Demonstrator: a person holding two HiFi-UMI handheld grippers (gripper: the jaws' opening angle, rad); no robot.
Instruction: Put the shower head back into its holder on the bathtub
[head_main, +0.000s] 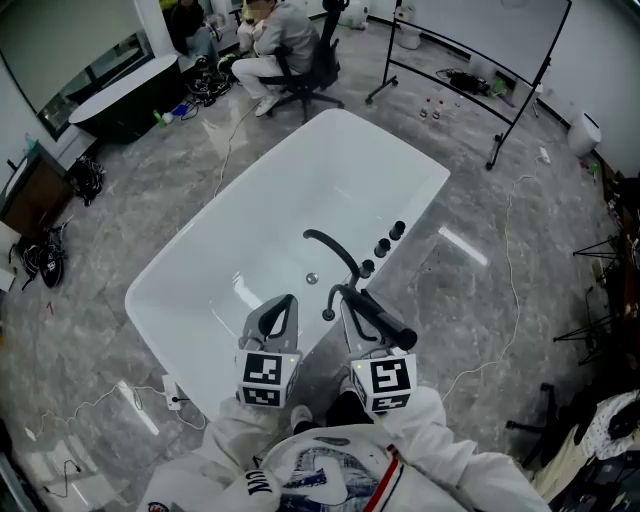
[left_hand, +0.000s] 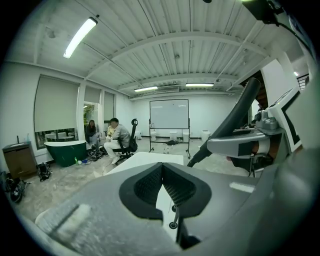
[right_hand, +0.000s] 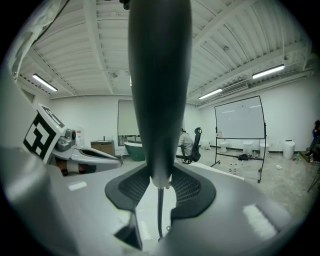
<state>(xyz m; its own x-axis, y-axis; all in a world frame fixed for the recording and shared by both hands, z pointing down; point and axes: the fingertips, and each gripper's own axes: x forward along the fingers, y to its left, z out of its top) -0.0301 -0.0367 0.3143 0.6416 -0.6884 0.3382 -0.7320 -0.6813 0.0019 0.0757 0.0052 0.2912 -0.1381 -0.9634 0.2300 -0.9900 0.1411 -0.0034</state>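
Note:
A white bathtub (head_main: 210, 250) fills the middle of the head view. A curved black spout (head_main: 330, 250) and a row of black fittings (head_main: 382, 247) stand on its right rim. My right gripper (head_main: 352, 300) is shut on the black shower head (head_main: 388, 324) over the tub's near end. In the right gripper view the shower head (right_hand: 159, 90) stands upright, its lower end pinched between the pads, and its hose (right_hand: 159, 210) hangs below. My left gripper (head_main: 287, 299) hovers beside it on the left, shut (left_hand: 162, 166) and holding nothing. From there the shower head (left_hand: 235, 120) shows at right.
A person sits on an office chair (head_main: 300, 60) beyond the tub. A whiteboard stand (head_main: 470, 60) is at the back right and a dark tub (head_main: 120, 95) at the back left. Cables run over the grey floor (head_main: 500, 300) on both sides.

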